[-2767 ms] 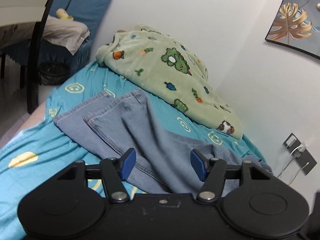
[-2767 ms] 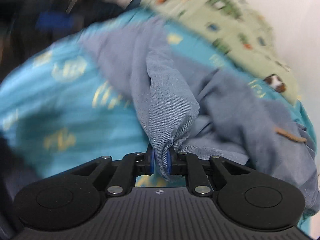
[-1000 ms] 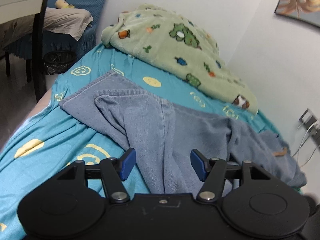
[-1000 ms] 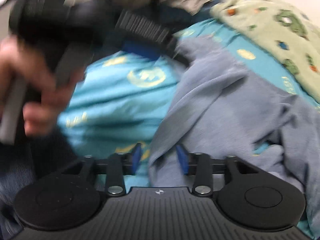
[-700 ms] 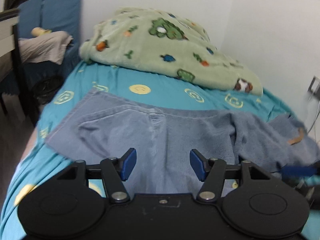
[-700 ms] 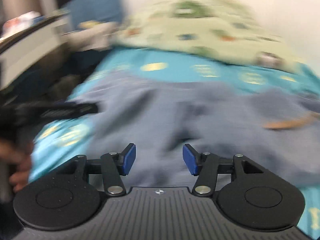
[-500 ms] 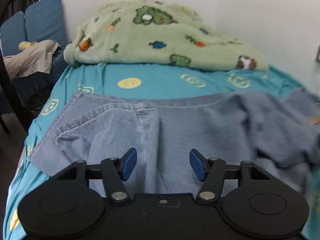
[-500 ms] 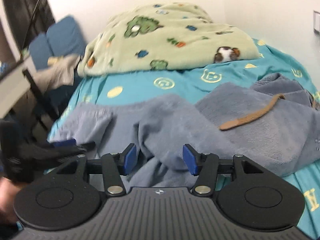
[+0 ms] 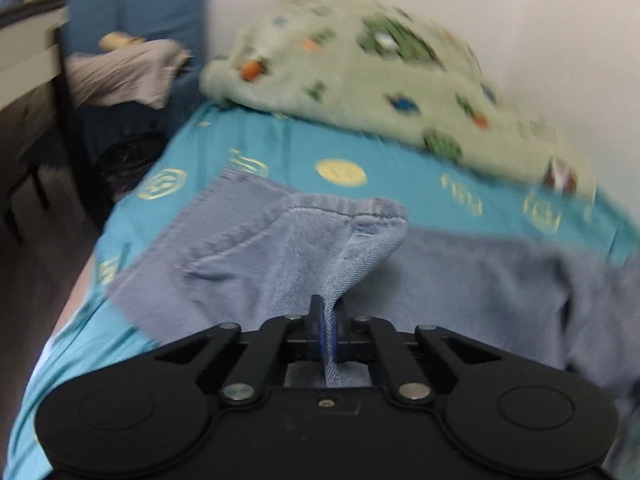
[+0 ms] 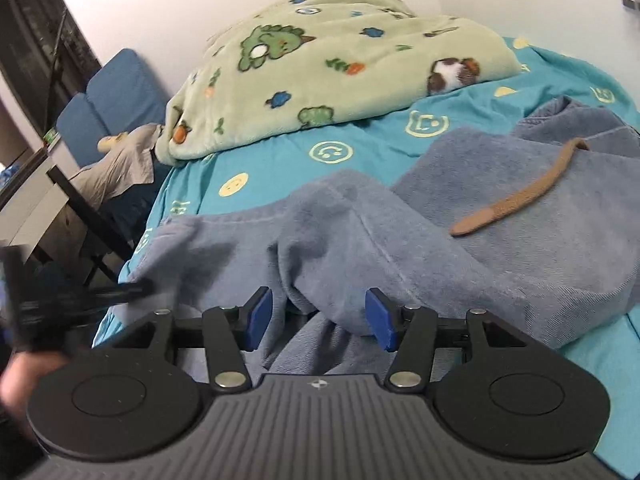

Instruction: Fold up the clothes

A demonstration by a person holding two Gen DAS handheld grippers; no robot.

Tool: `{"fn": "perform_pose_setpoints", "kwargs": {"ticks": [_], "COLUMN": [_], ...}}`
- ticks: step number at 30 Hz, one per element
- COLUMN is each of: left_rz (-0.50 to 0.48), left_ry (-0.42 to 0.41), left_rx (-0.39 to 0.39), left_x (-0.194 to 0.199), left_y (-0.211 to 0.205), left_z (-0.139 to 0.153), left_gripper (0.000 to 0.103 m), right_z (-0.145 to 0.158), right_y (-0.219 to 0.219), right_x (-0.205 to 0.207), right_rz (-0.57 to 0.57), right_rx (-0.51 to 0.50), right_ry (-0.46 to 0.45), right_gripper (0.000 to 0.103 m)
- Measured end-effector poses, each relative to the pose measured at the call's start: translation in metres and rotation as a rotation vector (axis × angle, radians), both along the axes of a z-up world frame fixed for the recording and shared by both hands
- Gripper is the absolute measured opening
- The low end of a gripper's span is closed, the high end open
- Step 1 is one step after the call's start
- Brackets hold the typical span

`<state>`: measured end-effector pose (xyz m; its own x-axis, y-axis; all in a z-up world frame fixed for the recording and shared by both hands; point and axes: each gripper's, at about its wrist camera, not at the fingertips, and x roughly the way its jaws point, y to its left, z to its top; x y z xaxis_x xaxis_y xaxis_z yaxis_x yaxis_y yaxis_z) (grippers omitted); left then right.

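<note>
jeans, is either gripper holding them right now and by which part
The left gripper is shut on the jeans, pinching a fold near the leg hem. The right gripper is open, its fingers straddling denim without pressing it.

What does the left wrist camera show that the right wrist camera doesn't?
Only the left view shows the left claw shut on a fold of the jeans. Only the right view shows the right claw open around a hump of denim, a tan strap, and a blurred hand. Both show the green blanket and the teal sheet.
</note>
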<state>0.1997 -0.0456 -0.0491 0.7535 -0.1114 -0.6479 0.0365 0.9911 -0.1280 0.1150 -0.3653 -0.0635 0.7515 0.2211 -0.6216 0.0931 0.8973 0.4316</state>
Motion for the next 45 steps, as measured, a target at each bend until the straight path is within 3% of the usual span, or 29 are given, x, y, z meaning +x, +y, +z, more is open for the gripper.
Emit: {"fn": "perform_pose_setpoints", "kwargs": {"ticks": [5, 10, 15, 19, 22, 25, 29, 35, 45], "left_rz": [0.153, 0.289, 0.484, 0.525, 0.494, 0.458, 0.407, 0.317, 0.075], "left_ry": [-0.054, -0.107, 0.034, 0.147, 0.145, 0.133, 0.115, 0.055, -0.042], "left_rx": [-0.105, -0.161, -0.316, -0.356, -0.343, -0.344, -0.297, -0.223, -0.082], "left_x": [-0.053, -0.107, -0.126, -0.127, -0.129, -0.136, -0.139, -0.154, -0.145], "left_y": [0.05, 0.087, 0.121, 0.134, 0.13, 0.127, 0.115, 0.085, 0.011], "left_z": [0.047, 0.064, 0.031, 0.005, 0.008, 0.015, 0.022, 0.039, 0.045], "left_gripper": [0.002, 0.002, 0.002, 0.003, 0.011, 0.031, 0.045, 0.054, 0.055], "right_z": [0.0, -0.007, -0.008, -0.007, -0.007, -0.008, -0.002, 0.003, 0.006], "right_y": [-0.001, -0.005, -0.01, -0.018, -0.026, -0.032, -0.03, -0.042, -0.051], "right_x": [-0.006, -0.004, -0.01, -0.016, -0.019, -0.018, -0.021, -0.026, -0.034], "right_rz": [-0.021, -0.025, -0.074, -0.112, -0.143, -0.174, -0.191, -0.248, -0.311], "right_rx": [-0.004, 0.04, 0.037, 0.052, 0.075, 0.091, 0.034, 0.036, 0.056], "right_ry": [0.01, 0.042, 0.054, 0.045, 0.042, 0.046, 0.024, -0.015, -0.032], "right_gripper": [0.055, 0.054, 0.054, 0.054, 0.055, 0.055, 0.055, 0.055, 0.055]}}
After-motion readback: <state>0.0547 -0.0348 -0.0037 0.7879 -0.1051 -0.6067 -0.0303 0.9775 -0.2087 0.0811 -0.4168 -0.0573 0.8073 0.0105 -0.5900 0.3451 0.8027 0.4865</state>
